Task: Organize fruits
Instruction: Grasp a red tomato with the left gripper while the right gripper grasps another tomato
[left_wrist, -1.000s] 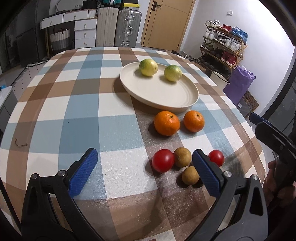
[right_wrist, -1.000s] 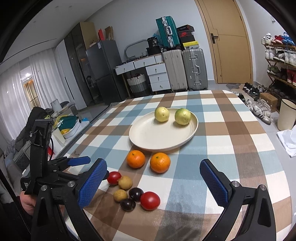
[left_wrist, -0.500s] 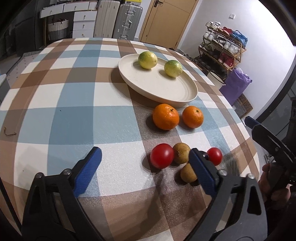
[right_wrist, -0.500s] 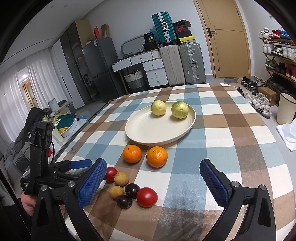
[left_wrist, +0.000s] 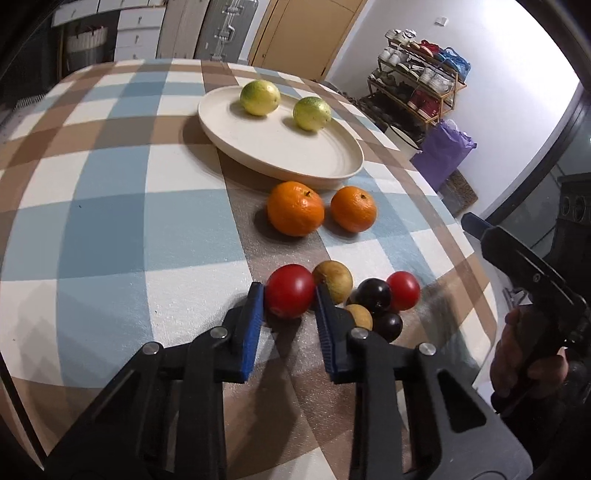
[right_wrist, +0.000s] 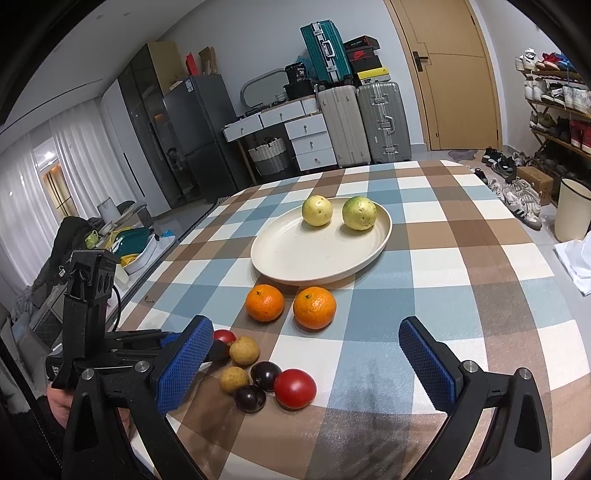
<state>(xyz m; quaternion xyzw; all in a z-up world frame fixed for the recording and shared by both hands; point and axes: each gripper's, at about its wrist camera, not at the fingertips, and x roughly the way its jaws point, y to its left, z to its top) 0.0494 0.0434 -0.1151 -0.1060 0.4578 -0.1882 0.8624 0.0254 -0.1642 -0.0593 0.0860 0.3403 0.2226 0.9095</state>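
Left wrist: left tool (left_wrist: 289, 295) closing round red tomato (left_wrist: 290, 290).

oranges (right_wrist: 290, 304): 2 | green citrus (right_wrist: 338, 211): 2 | tomatoes (left_wrist: 289, 290): 2 | plate (right_wrist: 280, 258): 1

Two yellow-green round fruits (left_wrist: 259, 97) on the far side of a cream plate (left_wrist: 280, 147), two oranges (left_wrist: 295, 213) just before it, small red tomato (left_wrist: 290, 290), brown and dark fruits (left_wrist: 375, 295) clustered nearest, all on the checked desk (left_wrist: 110, 221)
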